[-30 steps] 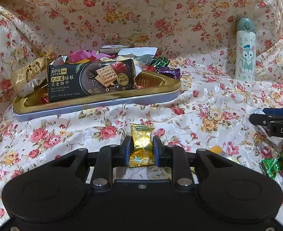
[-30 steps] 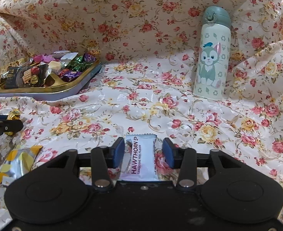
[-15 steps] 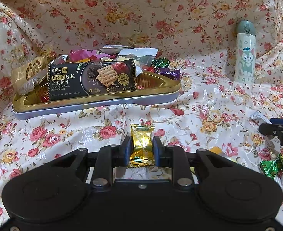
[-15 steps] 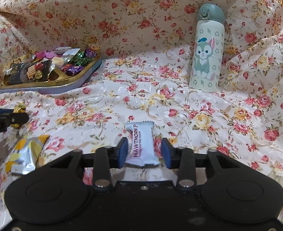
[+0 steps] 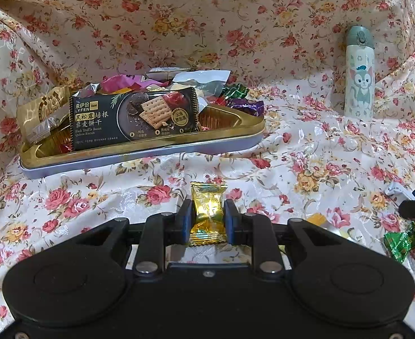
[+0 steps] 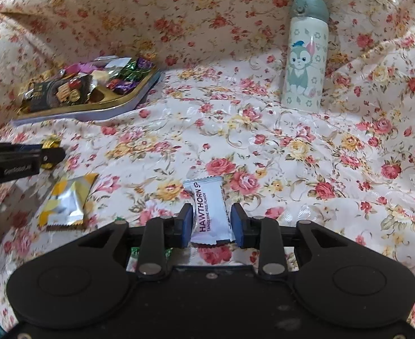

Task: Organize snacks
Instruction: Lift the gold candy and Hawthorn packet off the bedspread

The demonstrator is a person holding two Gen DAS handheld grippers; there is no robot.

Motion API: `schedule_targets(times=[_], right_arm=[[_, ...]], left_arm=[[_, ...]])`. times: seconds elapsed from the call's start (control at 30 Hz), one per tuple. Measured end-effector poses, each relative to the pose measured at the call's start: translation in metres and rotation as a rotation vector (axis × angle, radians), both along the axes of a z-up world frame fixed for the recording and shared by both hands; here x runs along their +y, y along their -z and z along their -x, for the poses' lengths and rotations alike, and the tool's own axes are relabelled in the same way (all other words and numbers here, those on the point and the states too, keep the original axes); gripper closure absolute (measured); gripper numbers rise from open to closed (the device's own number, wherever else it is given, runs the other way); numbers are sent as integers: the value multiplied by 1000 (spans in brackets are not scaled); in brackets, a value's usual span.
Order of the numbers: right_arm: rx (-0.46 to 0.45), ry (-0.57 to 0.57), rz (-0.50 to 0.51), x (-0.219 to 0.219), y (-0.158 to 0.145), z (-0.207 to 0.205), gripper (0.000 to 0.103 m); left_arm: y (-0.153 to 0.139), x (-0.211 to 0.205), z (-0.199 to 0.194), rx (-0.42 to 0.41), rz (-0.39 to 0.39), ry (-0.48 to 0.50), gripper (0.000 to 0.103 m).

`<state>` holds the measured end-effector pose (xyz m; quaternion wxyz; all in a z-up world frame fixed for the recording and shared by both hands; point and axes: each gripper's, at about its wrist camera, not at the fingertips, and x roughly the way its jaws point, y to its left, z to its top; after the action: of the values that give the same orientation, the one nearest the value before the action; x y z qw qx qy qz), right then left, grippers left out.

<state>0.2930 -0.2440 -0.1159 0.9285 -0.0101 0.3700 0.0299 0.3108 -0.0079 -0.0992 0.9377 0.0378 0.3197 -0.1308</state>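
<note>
My left gripper (image 5: 208, 217) is shut on a gold-wrapped candy (image 5: 209, 212) and holds it above the floral cloth, in front of the gold snack tray (image 5: 151, 148). The tray holds a black biscuit packet (image 5: 134, 118) and several wrapped sweets. My right gripper (image 6: 211, 220) is shut on a white Hawthorn packet (image 6: 210, 212), held above the cloth. The tray shows far left in the right wrist view (image 6: 134, 100). The left gripper's tip (image 6: 49, 155) shows at the left edge there.
A cartoon-cat bottle (image 5: 359, 76) stands upright at the back right, also in the right wrist view (image 6: 305, 56). A yellow-silver packet (image 6: 66, 202) and a green candy (image 5: 404, 241) lie loose on the cloth. Floral cloth rises behind as a backdrop.
The right gripper has lifted with the Hawthorn packet and its jaws have closed in on it. The left gripper has held still with the gold candy.
</note>
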Motion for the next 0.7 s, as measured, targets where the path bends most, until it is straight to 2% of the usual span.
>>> schedule_targets(times=[0.27,0.37,0.43,0.7], right_arm=[[-6,10,-14,3,2,-10,59],[-11,-5,-6,4,2,-5,74],[-10,-11,-11,3,1,0,78],[-24,42,-112,-13,-10,8,79]], left_arm=[[0,0,0,0,0,3,71],[0,1,0,0,5,4,72],[0,3,-1,2,15,3,74],[-7,9,2,-4,48,-34,75]])
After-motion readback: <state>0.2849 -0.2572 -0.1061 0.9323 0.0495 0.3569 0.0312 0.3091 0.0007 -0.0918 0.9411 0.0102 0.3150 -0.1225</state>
